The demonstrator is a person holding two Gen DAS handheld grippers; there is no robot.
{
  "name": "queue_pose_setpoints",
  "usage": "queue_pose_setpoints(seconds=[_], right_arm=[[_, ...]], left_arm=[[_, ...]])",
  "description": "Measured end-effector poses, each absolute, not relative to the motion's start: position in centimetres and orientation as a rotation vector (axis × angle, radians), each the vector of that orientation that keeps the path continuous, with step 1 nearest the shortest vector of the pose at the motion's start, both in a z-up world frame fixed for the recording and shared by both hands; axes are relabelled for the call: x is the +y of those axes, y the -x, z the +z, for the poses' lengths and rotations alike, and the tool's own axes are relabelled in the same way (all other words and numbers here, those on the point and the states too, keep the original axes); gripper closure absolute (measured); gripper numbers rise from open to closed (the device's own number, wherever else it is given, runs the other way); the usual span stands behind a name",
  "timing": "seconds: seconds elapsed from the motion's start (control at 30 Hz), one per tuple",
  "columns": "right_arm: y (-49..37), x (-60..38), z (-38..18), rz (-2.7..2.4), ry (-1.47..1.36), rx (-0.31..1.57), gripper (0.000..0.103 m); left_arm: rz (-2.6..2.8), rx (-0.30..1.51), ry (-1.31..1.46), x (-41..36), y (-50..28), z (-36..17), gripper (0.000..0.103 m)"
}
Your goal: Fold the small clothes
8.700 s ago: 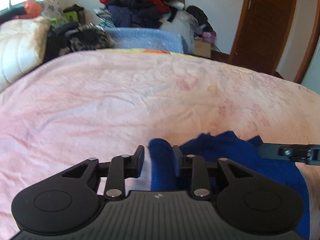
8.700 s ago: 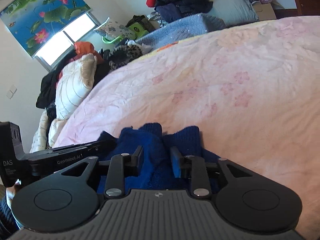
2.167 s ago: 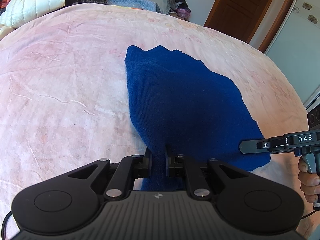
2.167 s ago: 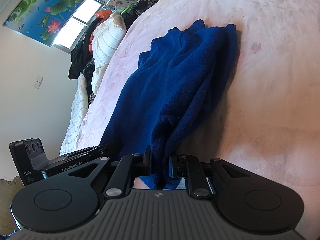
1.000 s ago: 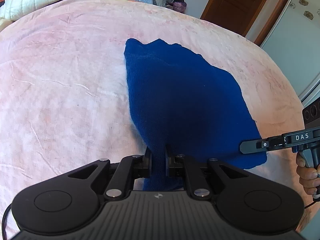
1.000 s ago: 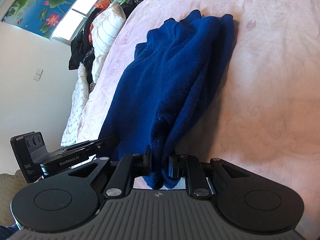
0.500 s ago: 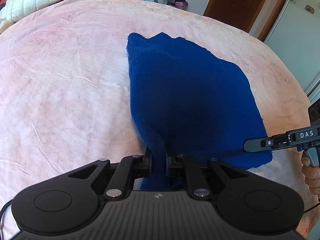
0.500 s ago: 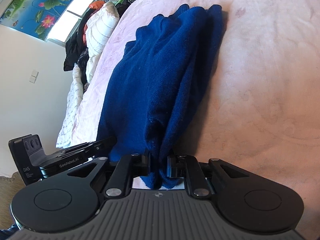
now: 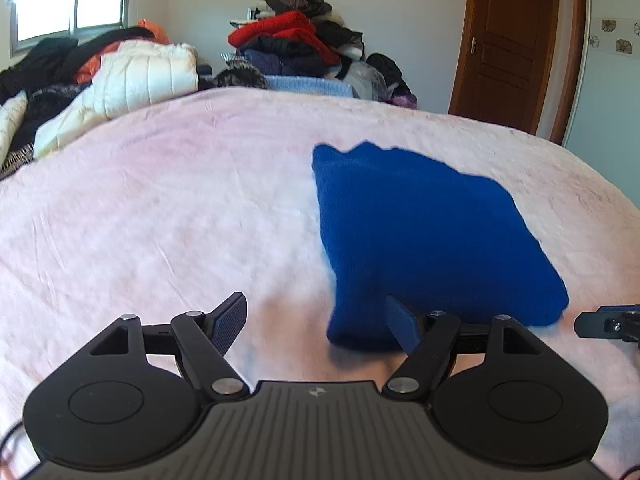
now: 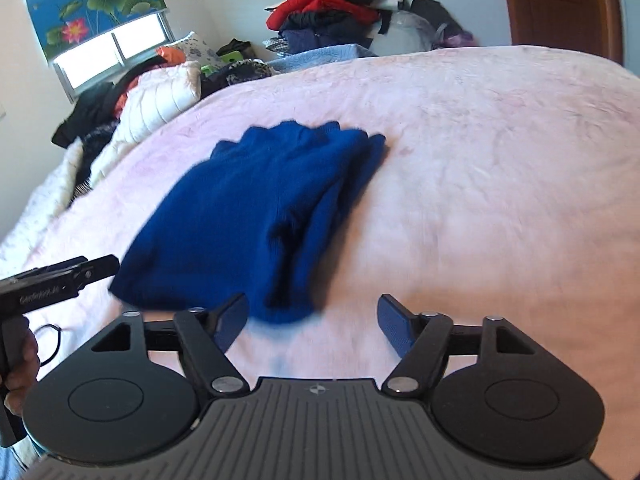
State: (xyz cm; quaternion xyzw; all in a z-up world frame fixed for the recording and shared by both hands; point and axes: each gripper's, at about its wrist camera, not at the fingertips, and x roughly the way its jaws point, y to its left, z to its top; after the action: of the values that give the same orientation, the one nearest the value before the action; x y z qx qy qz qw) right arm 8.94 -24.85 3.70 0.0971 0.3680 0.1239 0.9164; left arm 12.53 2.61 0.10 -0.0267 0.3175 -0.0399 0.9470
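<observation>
Both the left gripper point(image 9: 316, 322) and right gripper point(image 10: 314, 320) had just spread wide, releasing the blue sweater point(image 9: 424, 232). It lay on the bed point(image 9: 160, 220). Backing off cleanly would keep the fold intact.

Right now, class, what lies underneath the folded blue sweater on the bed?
The blue sweater lies flat on the pink bedspread, which shows all around it. It is folded into layers, visible along its edge. Whatever sits between or beneath them is covered.

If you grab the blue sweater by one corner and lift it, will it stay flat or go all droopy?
Probably droopy: the blue sweater is soft knit, lying in loose folded layers on the pink bedspread. The fold would likely fall open. It shouldn't slide much, since both fabrics look fuzzy.
</observation>
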Motion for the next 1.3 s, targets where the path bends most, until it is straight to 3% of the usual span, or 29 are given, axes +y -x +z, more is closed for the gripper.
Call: queue_pose_setpoints(seconds=[0.1,0.17,0.2,0.33,1.3], right_arm=[[-7.0,-23.3,1.9,0.189,-0.134,0.747,0.014],[-6.3,-22.1,1.3,0.153,-0.085,0.701,0.003],[-6.3,-21.5,1.0,0.13,-0.073,0.697,0.001],[-7.3,-19.1,0.4,0.053,0.045,0.697,0.0],[-7.9,-18.1,0.1,-0.028,-0.006,0.691,0.0]], left_arm=[[-0.052,0.651,0.03,1.7,-11.9,-1.8,0.025],[-0.041,0.625,-0.027,1.0,-11.3,-2.5,0.012],[-0.049,0.627,-0.047,0.6,-11.5,-2.6,0.01],[-0.044,0.638,-0.042,0.6,-11.8,-2.6,0.006],[-0.042,0.638,-0.042,0.6,-11.8,-2.7,0.005]])
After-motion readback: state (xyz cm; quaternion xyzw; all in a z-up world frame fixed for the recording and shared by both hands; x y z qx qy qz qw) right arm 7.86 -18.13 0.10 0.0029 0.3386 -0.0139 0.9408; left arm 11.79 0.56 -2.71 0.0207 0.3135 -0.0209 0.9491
